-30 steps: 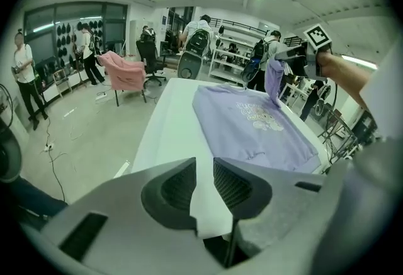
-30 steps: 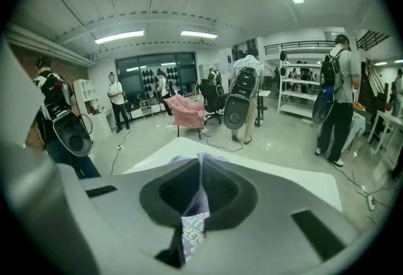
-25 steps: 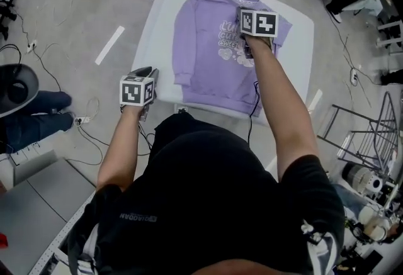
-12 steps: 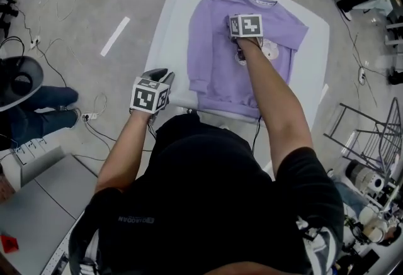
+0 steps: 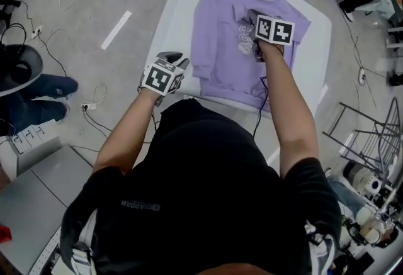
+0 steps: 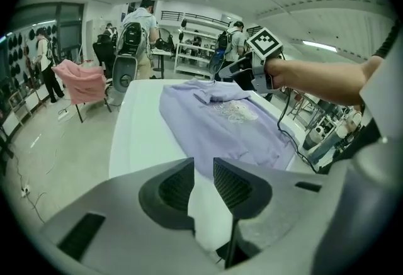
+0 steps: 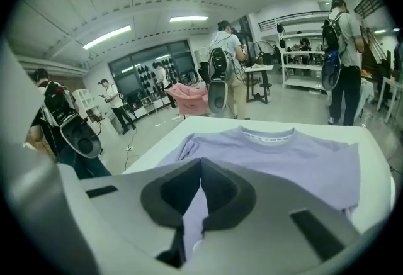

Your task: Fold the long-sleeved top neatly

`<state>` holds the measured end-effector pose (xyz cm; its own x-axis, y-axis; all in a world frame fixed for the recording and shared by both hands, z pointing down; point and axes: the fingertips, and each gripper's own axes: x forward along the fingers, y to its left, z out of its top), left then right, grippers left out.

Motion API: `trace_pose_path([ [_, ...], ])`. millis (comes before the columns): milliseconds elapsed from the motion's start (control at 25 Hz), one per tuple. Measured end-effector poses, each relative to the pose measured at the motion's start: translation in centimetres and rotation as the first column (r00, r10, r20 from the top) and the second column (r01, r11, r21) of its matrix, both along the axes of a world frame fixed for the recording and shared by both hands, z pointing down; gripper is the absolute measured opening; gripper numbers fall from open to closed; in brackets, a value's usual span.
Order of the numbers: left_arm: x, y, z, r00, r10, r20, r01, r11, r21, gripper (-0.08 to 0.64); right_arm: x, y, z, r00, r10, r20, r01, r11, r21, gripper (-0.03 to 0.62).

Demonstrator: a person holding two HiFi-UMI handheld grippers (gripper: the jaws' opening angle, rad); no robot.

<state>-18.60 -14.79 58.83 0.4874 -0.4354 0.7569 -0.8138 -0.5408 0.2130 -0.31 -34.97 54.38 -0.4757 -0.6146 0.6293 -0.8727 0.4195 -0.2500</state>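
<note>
My right gripper (image 5: 253, 17), jaws just clenched with purple cloth showing between them, pinches the chest of the purple sweatshirt (image 5: 217, 53). The sweatshirt lies flat on the white surface (image 5: 175, 19), collar toward the far edge. My left gripper (image 5: 171, 57) hovers released and empty at the near left edge. I judge a fold is beginning. Next I must lift the pinch gently and carry it across without dragging the body.
</note>
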Motion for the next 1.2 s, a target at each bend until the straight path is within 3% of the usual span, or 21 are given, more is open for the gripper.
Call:
trace_pose_path([
  [280, 4.8, 2.5, -0.6, 0.991, 0.124, 0.057, -0.127, 0.991, 0.034, 0.118, 2.8, 8.6, -1.8, 0.999, -0.047, 0.017, 0.047, 0.999, 0.015, 0.005],
  [520, 7.9, 4.7, 1.2, 0.953, 0.210, 0.218, -0.225, 0.974, 0.042, 0.144, 5.5, 17.2, -0.9, 0.996, -0.093, -0.002, 0.093, 0.996, -0.007, 0.006],
  [760, 9.2, 4.1, 2.6, 0.956, 0.130, 0.264, -0.136, 0.991, 0.007, 0.145, 7.7, 22.5, 0.9, 0.996, -0.084, 0.014, 0.084, 0.995, -0.049, 0.005],
  [1080, 8.6, 3.5, 4.5, 0.932, 0.080, 0.354, -0.084, 0.996, -0.003, 0.137, 10.8, 26.5, 0.1, 0.997, -0.072, 0.022, 0.072, 0.997, -0.040, 0.006],
  [1160, 7.9, 3.3, 3.8, 0.940, 0.046, 0.339, -0.056, 0.998, 0.019, 0.034, 12.5, 26.7, -0.2, 0.999, -0.051, 0.015, 0.051, 0.998, -0.031, 0.005],
  [1200, 7.3, 3.0, 3.0, 0.950, 0.020, 0.313, -0.032, 0.999, 0.033, 0.030, 13.3, 26.7, -0.4, 0.999, -0.037, 0.013, 0.038, 0.999, -0.028, 0.006],
])
